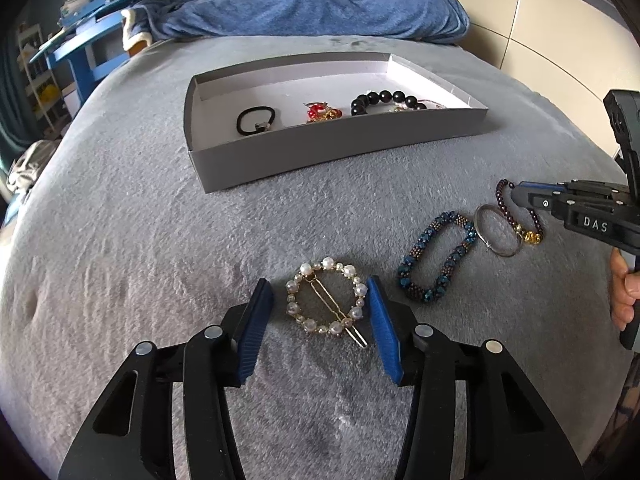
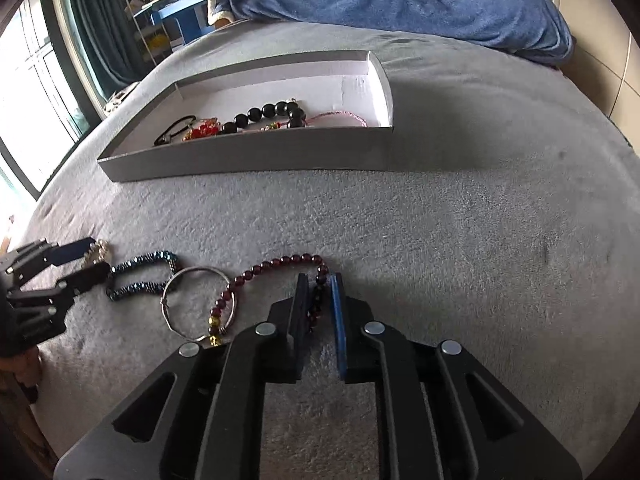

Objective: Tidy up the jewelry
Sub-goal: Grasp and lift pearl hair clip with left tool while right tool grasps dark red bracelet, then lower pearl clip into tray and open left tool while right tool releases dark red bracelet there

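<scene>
A pearl ring hair clip (image 1: 326, 300) lies on the grey bed cover between the blue pads of my left gripper (image 1: 320, 292). The right pad touches its pearls and the left pad stands a little apart, so the gripper is open. A dark red bead bracelet (image 2: 276, 264) lies in front of my right gripper (image 2: 320, 280), with one strand running between its narrowly parted jaws; the pads do not press it. A blue beaded bracelet (image 1: 436, 268) and a silver bangle (image 1: 498, 232) lie between the two grippers. The grey box (image 1: 328, 148) holds a black hair tie (image 1: 256, 120), a red charm (image 1: 322, 113) and a black bead bracelet (image 1: 384, 100).
A blue blanket (image 1: 320, 4) is heaped behind the box. A blue desk with books (image 1: 92, 20) stands at the far left, and a window with a curtain (image 2: 92, 20) is on that side. A hand (image 1: 624, 296) holds the right gripper's handle.
</scene>
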`<action>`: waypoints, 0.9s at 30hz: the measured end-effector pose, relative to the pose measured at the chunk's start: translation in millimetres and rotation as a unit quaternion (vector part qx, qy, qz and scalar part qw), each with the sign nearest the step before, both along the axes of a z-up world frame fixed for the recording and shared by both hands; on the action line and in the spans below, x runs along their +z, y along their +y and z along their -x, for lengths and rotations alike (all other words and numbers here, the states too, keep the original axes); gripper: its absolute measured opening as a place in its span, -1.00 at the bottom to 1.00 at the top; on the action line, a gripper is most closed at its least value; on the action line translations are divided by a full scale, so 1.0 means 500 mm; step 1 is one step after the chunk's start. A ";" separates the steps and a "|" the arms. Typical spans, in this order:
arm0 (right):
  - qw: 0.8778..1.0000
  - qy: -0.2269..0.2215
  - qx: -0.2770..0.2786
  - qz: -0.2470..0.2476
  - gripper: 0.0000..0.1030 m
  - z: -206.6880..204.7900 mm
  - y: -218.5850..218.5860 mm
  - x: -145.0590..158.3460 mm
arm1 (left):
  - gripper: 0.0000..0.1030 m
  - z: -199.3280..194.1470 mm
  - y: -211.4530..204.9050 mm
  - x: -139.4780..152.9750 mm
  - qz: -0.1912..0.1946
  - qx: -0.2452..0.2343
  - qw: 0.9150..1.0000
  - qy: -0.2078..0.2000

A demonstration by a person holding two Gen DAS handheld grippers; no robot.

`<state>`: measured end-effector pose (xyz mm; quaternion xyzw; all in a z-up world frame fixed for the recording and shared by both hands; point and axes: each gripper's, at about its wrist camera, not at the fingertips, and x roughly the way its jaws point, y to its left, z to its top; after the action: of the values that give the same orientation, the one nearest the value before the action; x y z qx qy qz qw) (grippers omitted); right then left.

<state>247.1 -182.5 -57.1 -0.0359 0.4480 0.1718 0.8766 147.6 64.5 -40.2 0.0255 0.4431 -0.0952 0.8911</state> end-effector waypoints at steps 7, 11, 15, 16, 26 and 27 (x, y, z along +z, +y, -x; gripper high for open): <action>1.000 0.000 -0.002 0.002 -0.59 0.009 -0.007 -0.003 | 0.02 0.004 0.004 0.000 0.001 0.007 1.000 0.000; 1.000 0.001 0.010 -0.001 -0.85 0.011 -0.005 -0.001 | -0.19 0.005 0.005 0.004 -0.001 0.007 1.000 -0.002; 1.000 -0.011 0.017 -0.014 -0.88 0.013 0.002 0.016 | -0.19 0.008 0.010 0.016 0.002 0.009 1.000 -0.012; 1.000 -0.016 0.018 -0.019 -0.88 0.014 0.003 0.023 | -0.19 0.009 0.010 0.020 0.003 0.010 1.000 -0.015; 0.995 -0.062 0.031 -0.066 -0.88 0.021 0.013 0.097 | -0.19 0.000 0.003 0.072 0.014 0.007 0.999 -0.052; 0.995 -0.066 0.032 -0.069 -0.88 0.021 0.015 0.104 | -0.19 -0.005 0.000 0.078 0.011 0.006 0.998 -0.056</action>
<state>236.4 -175.3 -5.0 -0.0012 0.3752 0.2279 0.8985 150.0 64.6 -1.0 0.0185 0.3912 -0.0929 0.9154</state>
